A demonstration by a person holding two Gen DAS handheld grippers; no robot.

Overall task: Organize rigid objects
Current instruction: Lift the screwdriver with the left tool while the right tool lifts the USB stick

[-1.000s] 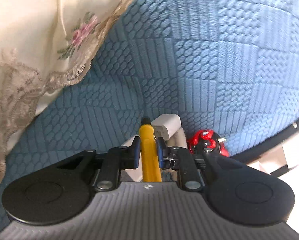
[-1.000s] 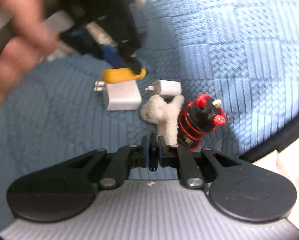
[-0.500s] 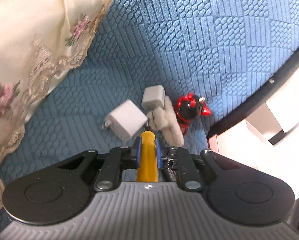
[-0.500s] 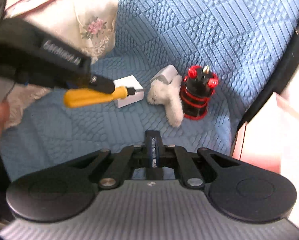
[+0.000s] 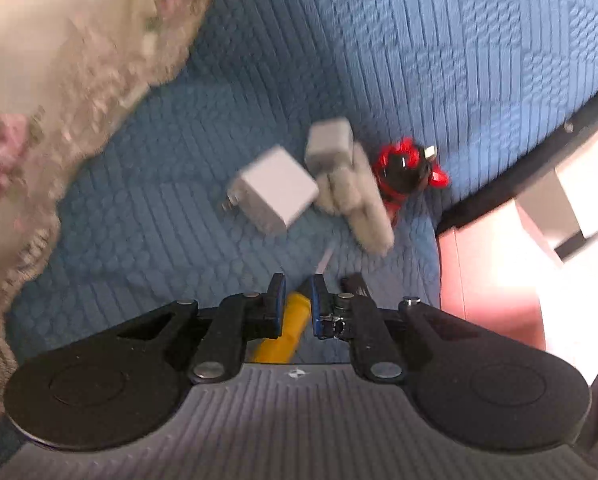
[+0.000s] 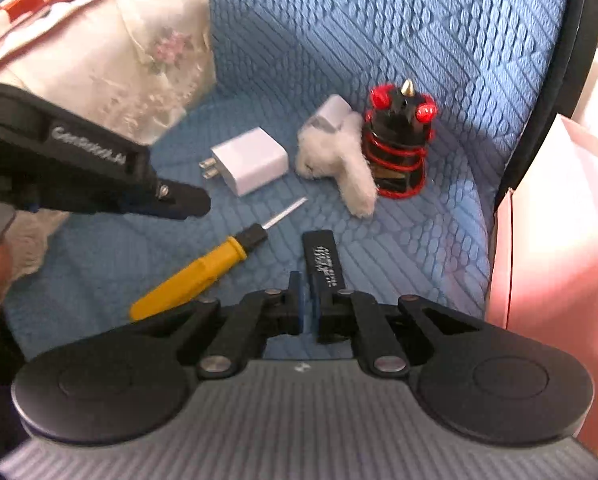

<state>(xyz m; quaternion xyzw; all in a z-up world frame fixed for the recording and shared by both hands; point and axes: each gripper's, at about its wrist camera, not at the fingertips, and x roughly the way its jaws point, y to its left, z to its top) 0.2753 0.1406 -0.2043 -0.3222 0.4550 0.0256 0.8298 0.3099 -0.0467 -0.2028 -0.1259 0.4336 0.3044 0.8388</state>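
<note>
**Both grippers let go: screwdriver and black bar now lie on the cover**

The jaws of the right gripper (image 6: 307,280) are opening, with a narrow gap and nothing pressed between the pads. Half a second ago they were closed on a small black bar (image 6: 323,258). Now this bar lies flat on the blue quilted cover (image 6: 339,20), just at 12 o'clock from the jaws. Its near end is very close to the right pad, and I cannot tell whether it is touching it.

The left gripper (image 5: 296,280) has also released. Its jaws stand a little apart, and in its own blurred view the yellow handle of the screwdriver (image 5: 287,320) shows through the gap. From the right wrist view it is clear that the screwdriver (image 6: 195,276) lies on the cover at about 10 o'clock from the right jaws, tip toward 1 o'clock, with the left gripper (image 6: 195,202) hanging above it and apart from it.

Further out at 11 to 1 o'clock are the large white charger (image 6: 251,160), the plush toy (image 6: 339,160) with a small charger (image 6: 333,110) behind it, and the red and black toy (image 6: 399,140). The plush touches both neighbours.

So I judge that two more rigid things have joined the group, and both grippers are free for the next item.
</note>
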